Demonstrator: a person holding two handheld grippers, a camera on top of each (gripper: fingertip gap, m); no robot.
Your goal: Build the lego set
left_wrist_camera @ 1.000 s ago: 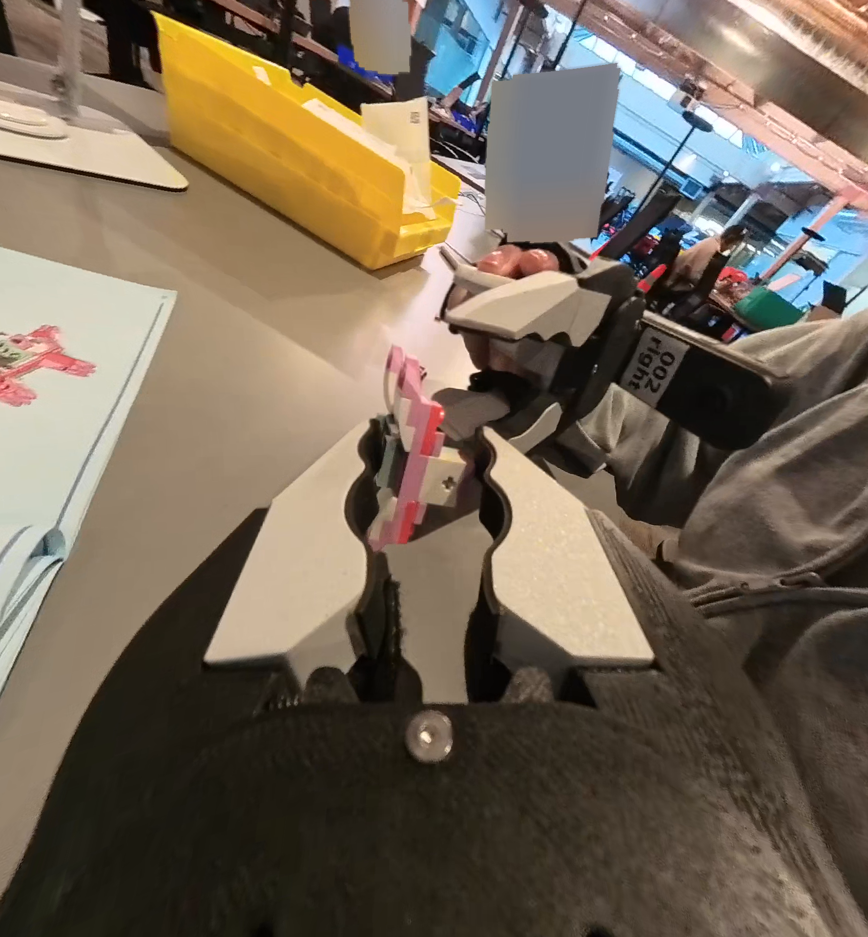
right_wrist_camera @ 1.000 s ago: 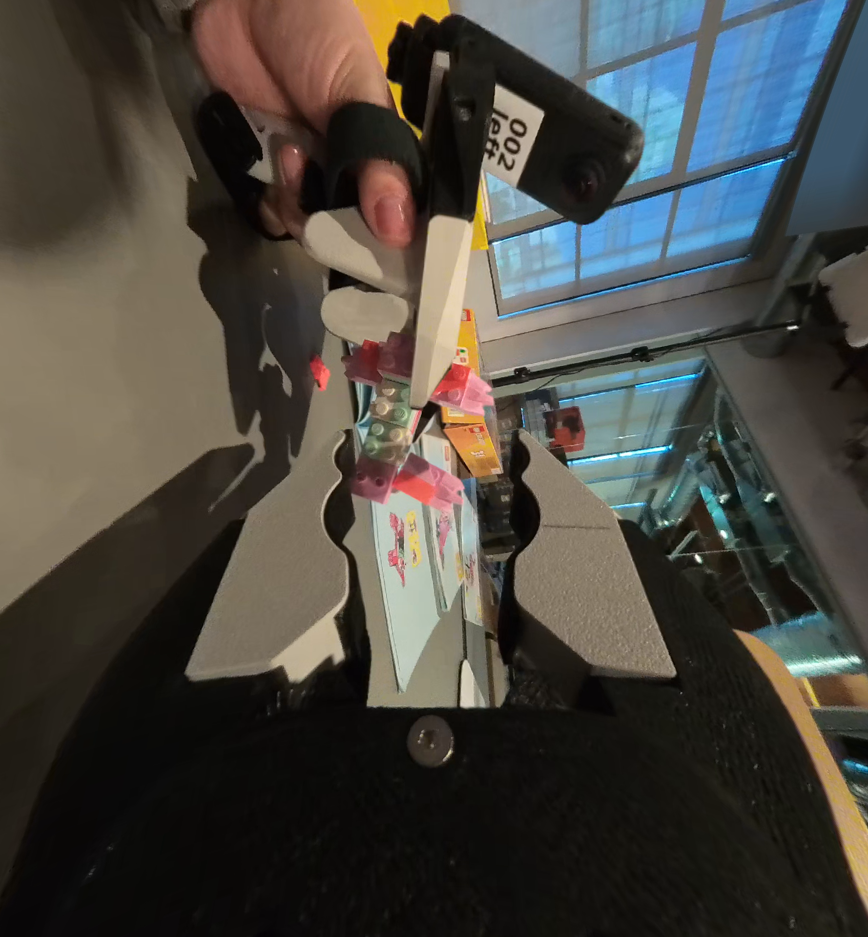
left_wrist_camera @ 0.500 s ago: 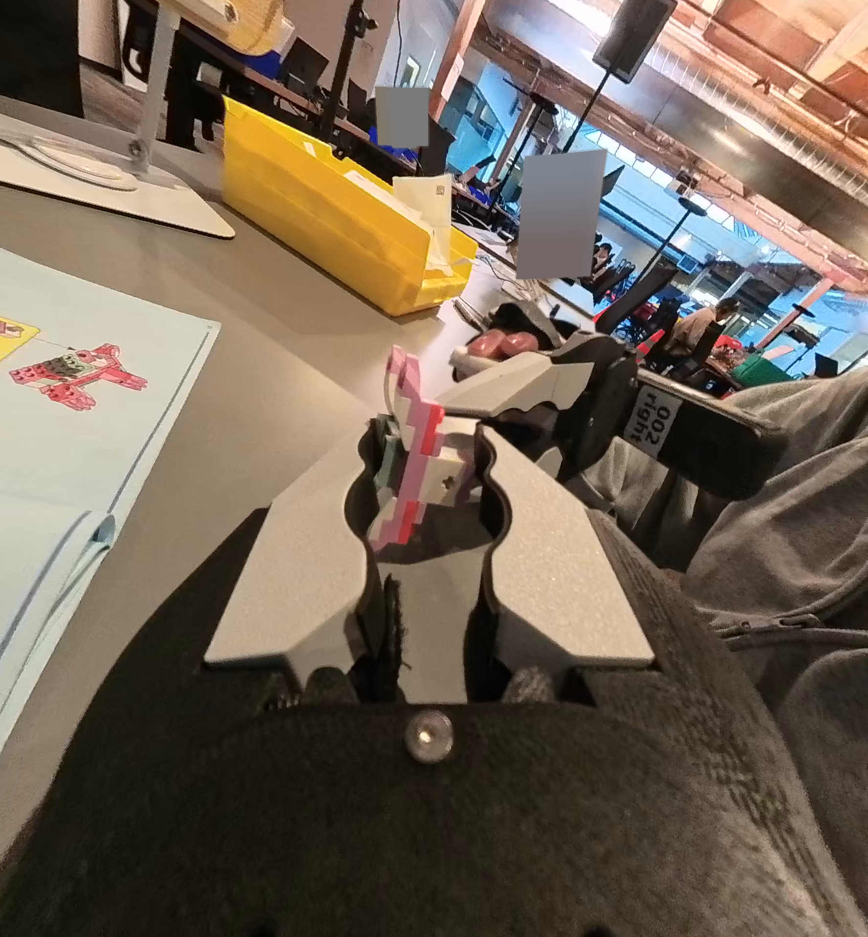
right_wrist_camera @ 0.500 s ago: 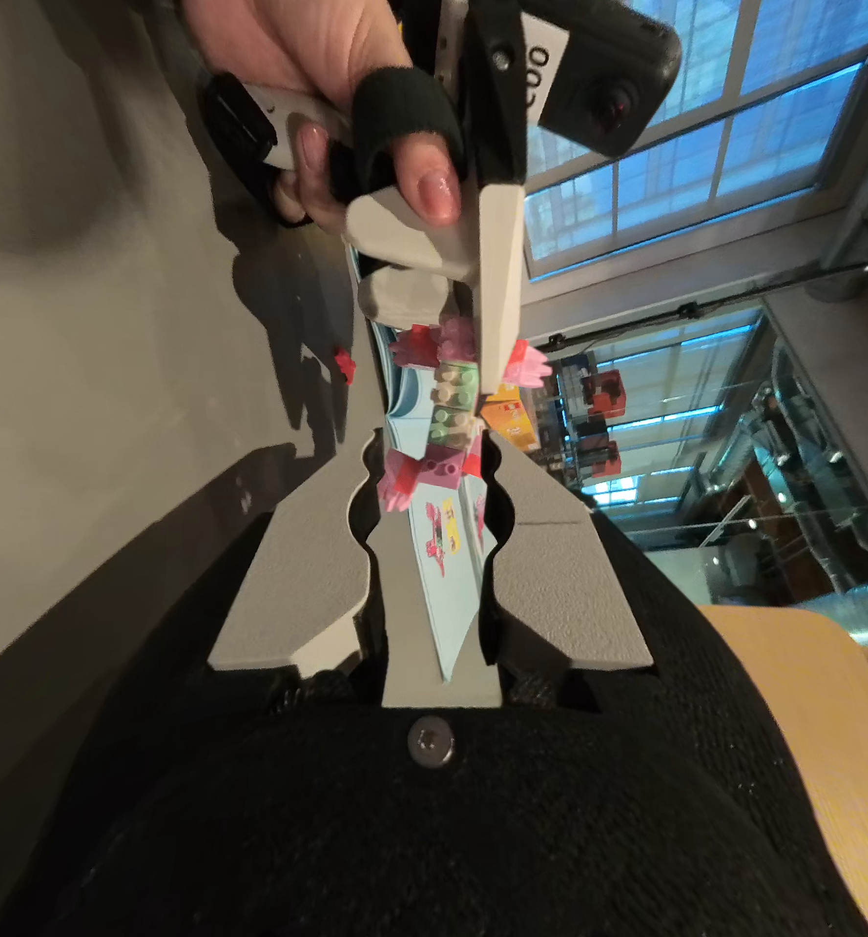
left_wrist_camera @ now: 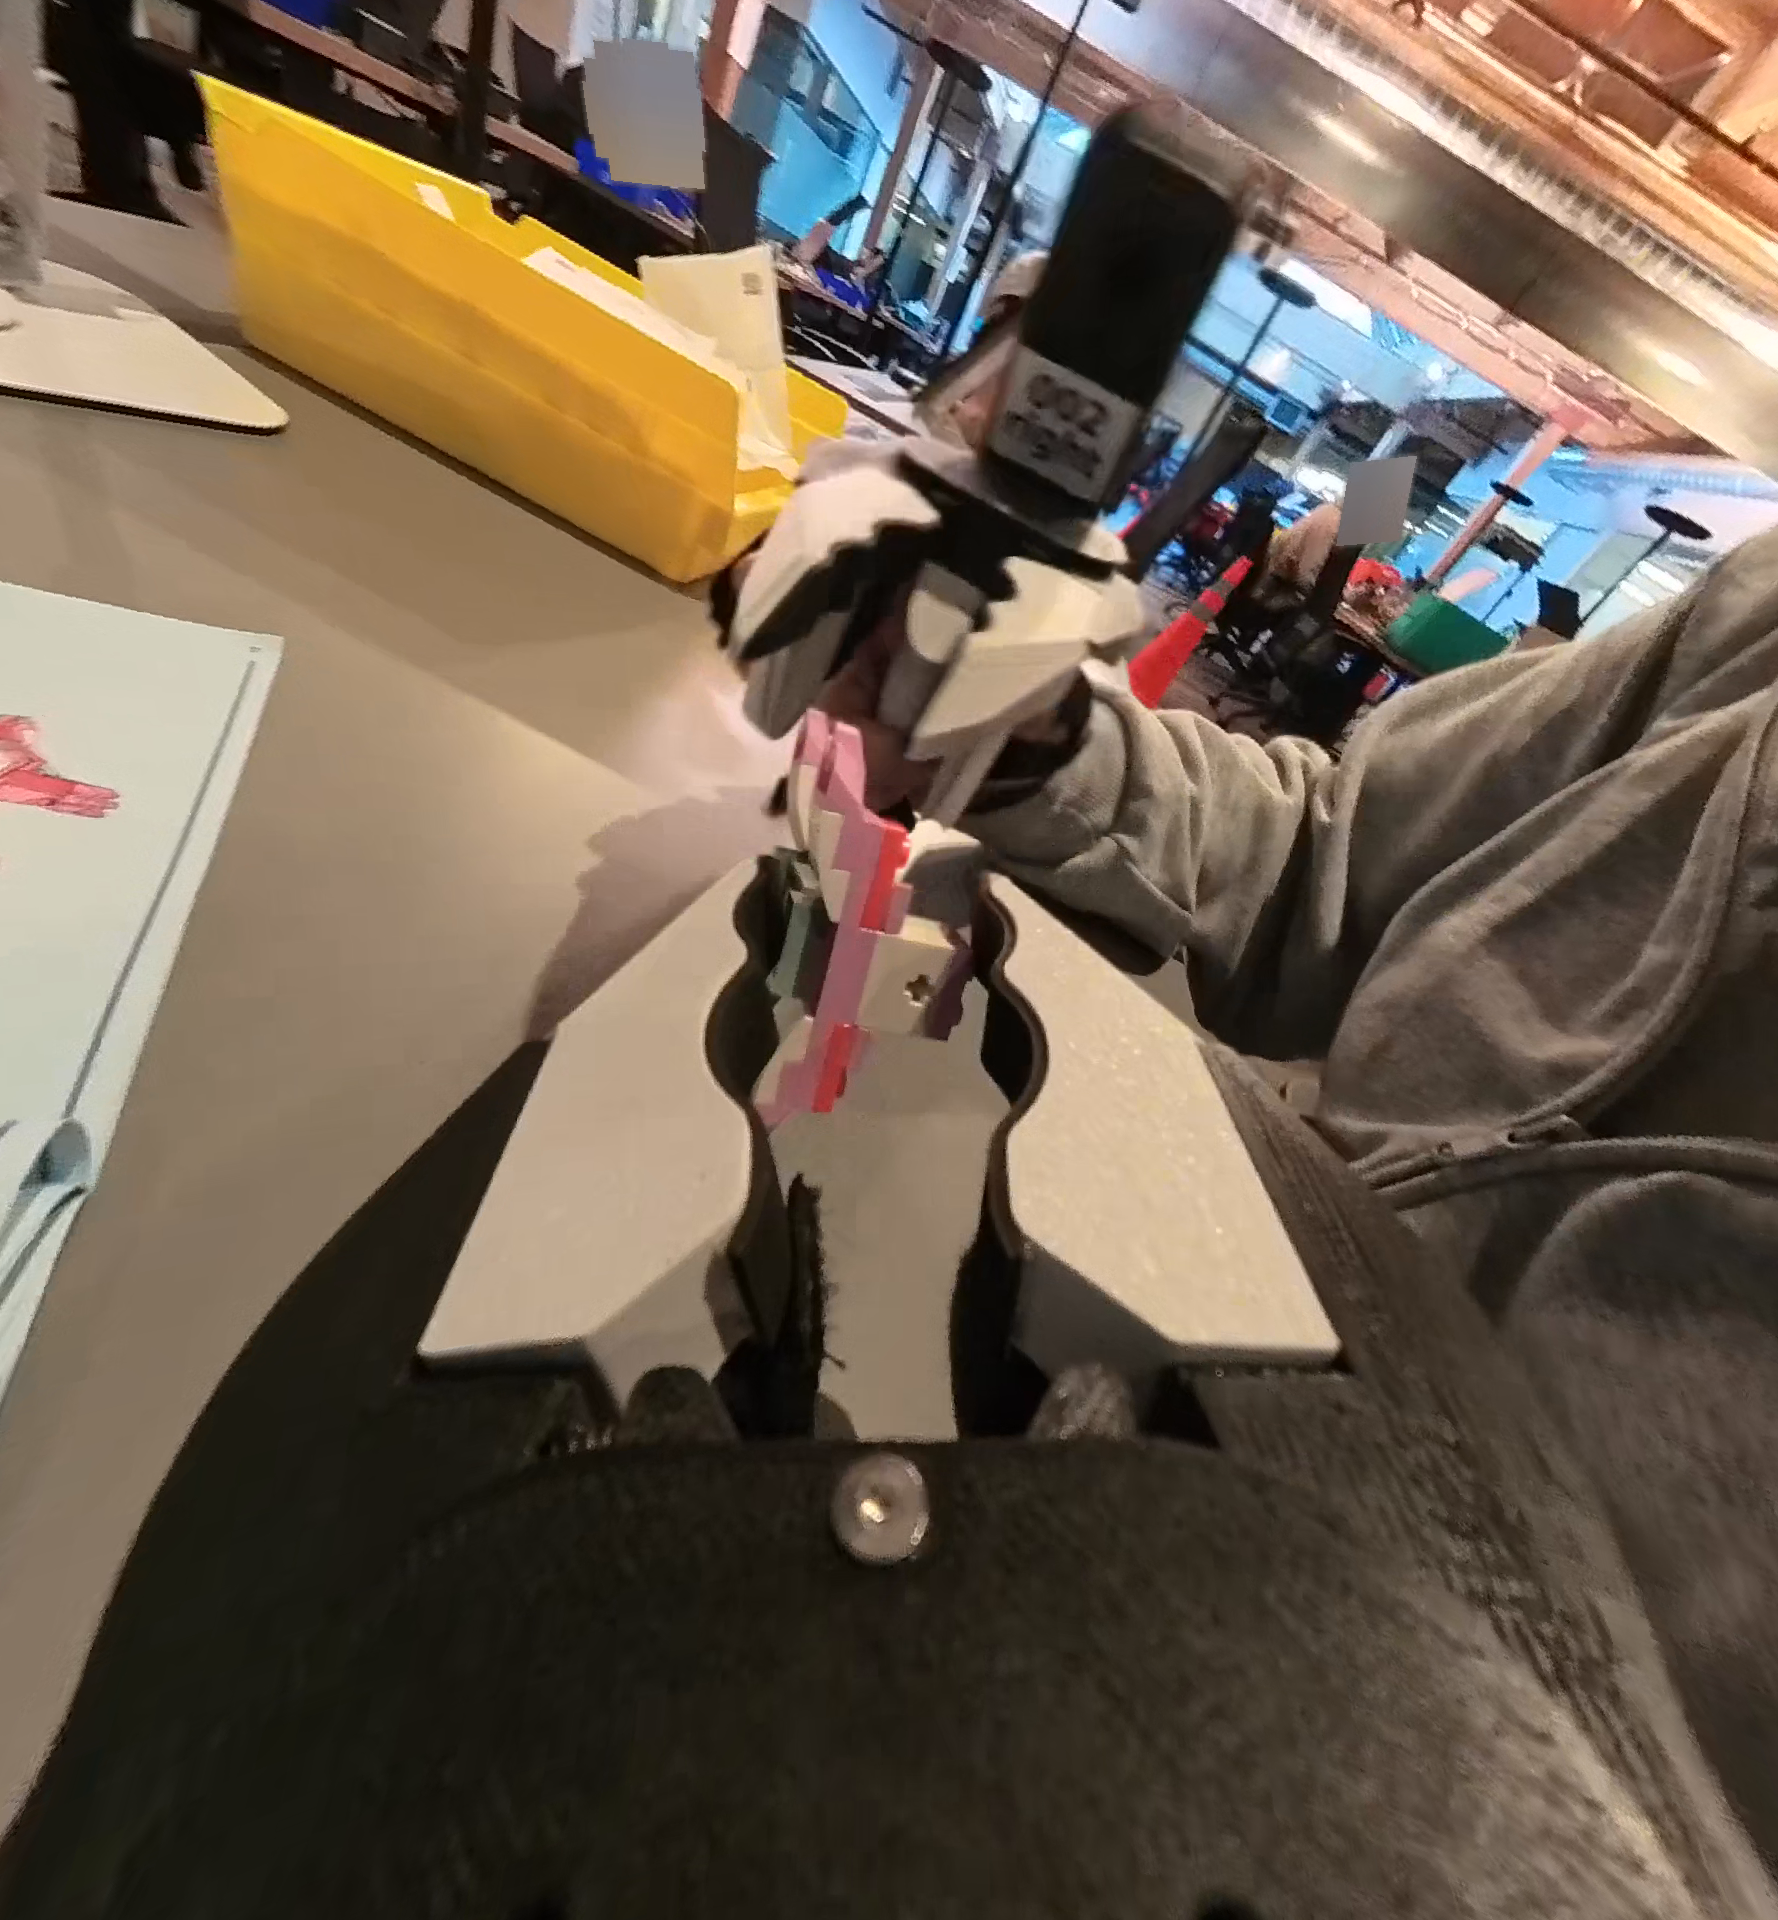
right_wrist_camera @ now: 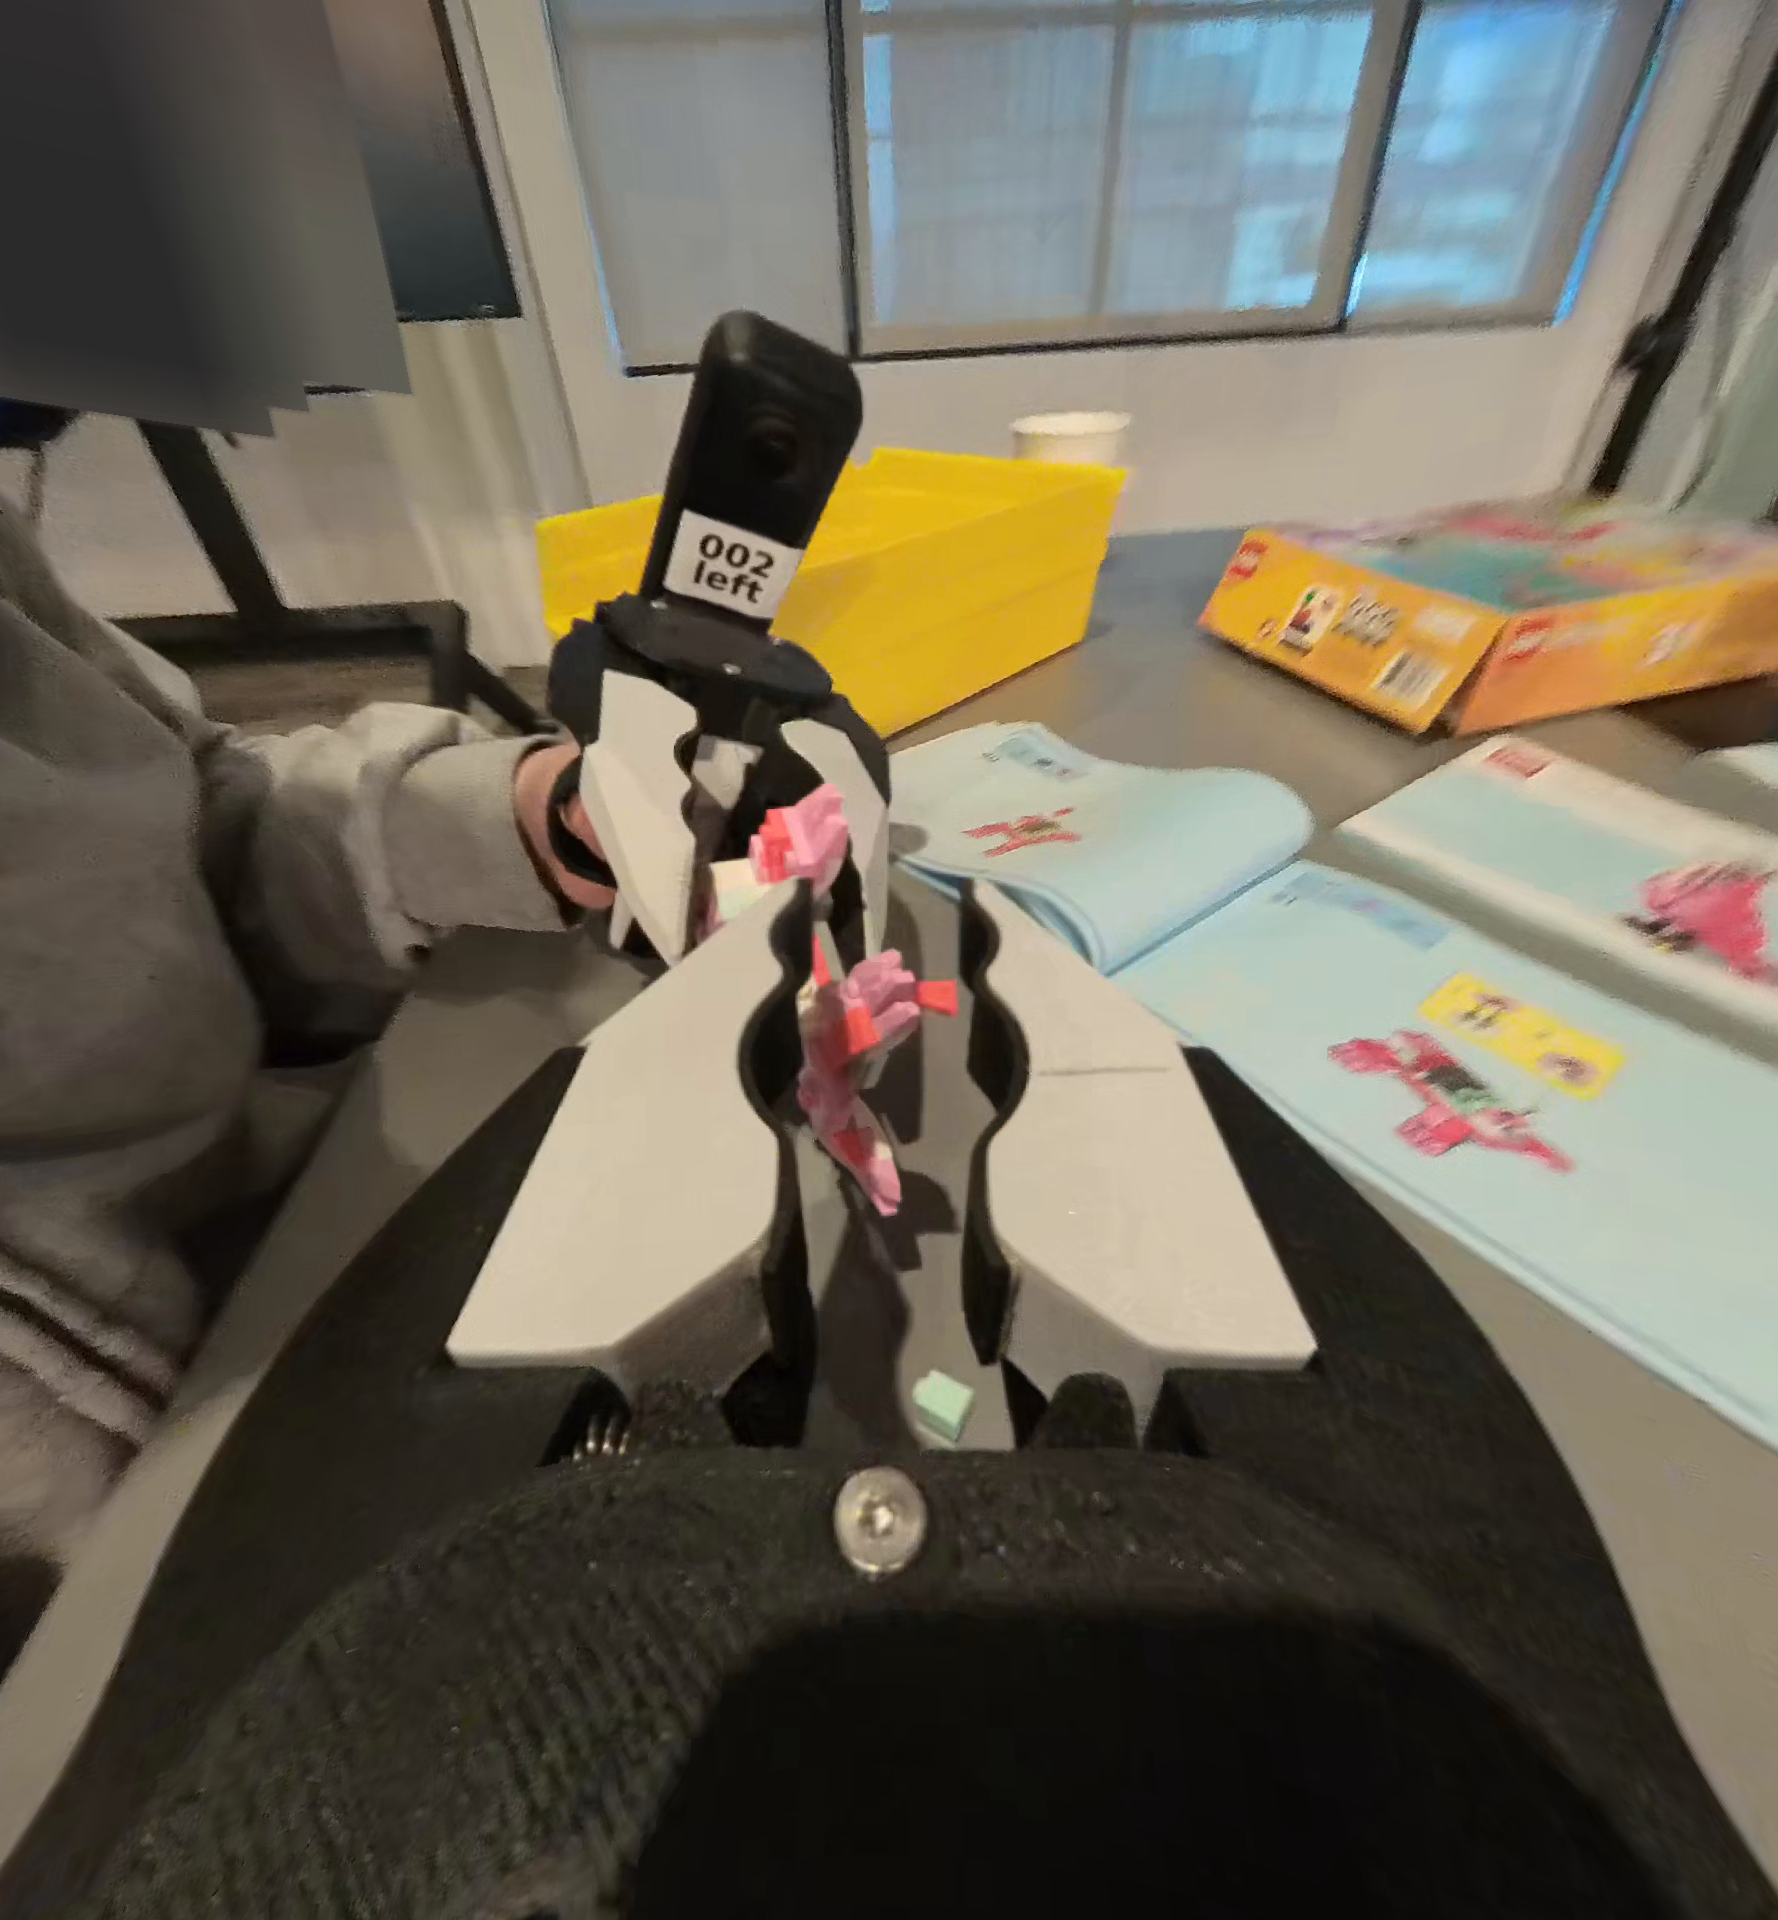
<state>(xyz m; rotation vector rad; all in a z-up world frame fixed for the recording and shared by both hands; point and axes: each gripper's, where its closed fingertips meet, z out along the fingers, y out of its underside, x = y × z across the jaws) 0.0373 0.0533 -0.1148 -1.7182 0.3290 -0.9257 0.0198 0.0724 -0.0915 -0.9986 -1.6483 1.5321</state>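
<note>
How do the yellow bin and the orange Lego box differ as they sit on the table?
The yellow bin is an open-topped tray in one plain colour, while the orange Lego box is a closed carton covered in printed artwork. The bin looks taller and stands farther back; the box lies flat and low, nearer the open instruction booklets. A white cup shows behind the bin, none by the box. Both rest on the grey table.

my left claw [left_wrist_camera: 869, 966] squeezes a pink lego animal [left_wrist_camera: 843, 935]. just past my tips, the right claw [left_wrist_camera: 926, 675] points down at its top. a yellow bin [left_wrist_camera: 469, 343] sits far ahead.
</note>
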